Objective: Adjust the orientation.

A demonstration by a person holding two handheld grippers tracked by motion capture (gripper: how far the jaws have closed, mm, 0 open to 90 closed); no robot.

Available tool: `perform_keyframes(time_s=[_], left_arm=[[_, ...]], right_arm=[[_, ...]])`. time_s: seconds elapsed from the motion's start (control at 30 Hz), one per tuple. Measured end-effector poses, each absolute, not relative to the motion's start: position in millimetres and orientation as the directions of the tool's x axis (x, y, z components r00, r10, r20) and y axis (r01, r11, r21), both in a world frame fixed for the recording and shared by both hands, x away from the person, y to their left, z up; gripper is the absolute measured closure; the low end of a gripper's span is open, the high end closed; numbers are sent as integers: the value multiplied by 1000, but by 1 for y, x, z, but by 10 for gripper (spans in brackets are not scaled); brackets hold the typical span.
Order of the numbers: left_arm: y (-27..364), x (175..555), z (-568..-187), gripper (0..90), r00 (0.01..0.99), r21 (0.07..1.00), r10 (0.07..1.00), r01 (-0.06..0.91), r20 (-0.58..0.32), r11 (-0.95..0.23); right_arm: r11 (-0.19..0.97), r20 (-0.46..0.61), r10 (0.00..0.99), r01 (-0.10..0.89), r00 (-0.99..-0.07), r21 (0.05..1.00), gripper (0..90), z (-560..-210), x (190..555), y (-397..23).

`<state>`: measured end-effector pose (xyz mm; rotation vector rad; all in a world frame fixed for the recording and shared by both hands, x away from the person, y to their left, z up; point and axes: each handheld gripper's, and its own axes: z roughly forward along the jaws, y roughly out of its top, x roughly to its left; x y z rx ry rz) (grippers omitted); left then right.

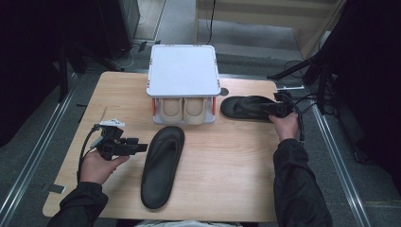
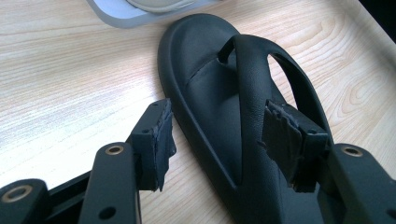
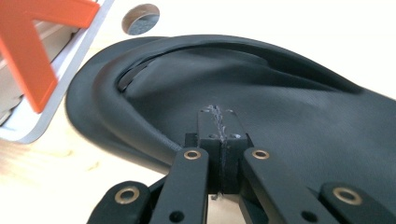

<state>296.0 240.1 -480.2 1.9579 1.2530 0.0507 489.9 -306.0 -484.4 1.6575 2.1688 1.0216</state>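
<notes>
**Two black sandals on the desk, one by each gripper**

The black sandal (image 1: 162,165) nearer you is lying sole-down toward the desk's front edge, a little left of centre, its toe pointing toward the back. Your left gripper (image 1: 137,144) is sitting just beside its left edge, and in the left gripper view (image 2: 215,140) you are holding the jaws wide apart: one pad is over bare wood, the other is lying against the strap (image 2: 252,74), and nothing is clamped between them.

The second black sandal (image 1: 243,108) is lying sideways near the back right of the desk. Your right gripper (image 1: 276,109) is reaching in at its right end, and in the right gripper view (image 3: 219,126) the jaws are pressed fully together over its footbed (image 3: 280,102); I cannot tell whether they are pinching any of it.

Between the sandals, at the middle of the desk's back edge, a small white rack (image 1: 183,71) with orange uprights is holding a beige pair of shoes (image 1: 183,109) under its top shelf. The wooden desk (image 1: 227,165) is carrying all of it.
</notes>
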Motion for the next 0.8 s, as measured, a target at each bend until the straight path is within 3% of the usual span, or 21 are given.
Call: perform_keyframes(time_s=[0.53, 0.8], left_arm=[[235, 305, -479, 436, 531, 635, 766, 742, -362, -214], [237, 308, -477, 436, 524, 641, 771, 741, -363, -202]], right_arm=[[184, 211, 893, 750, -398, 636, 900, -484, 453, -285], [171, 195, 893, 707, -406, 686, 900, -477, 441, -299]])
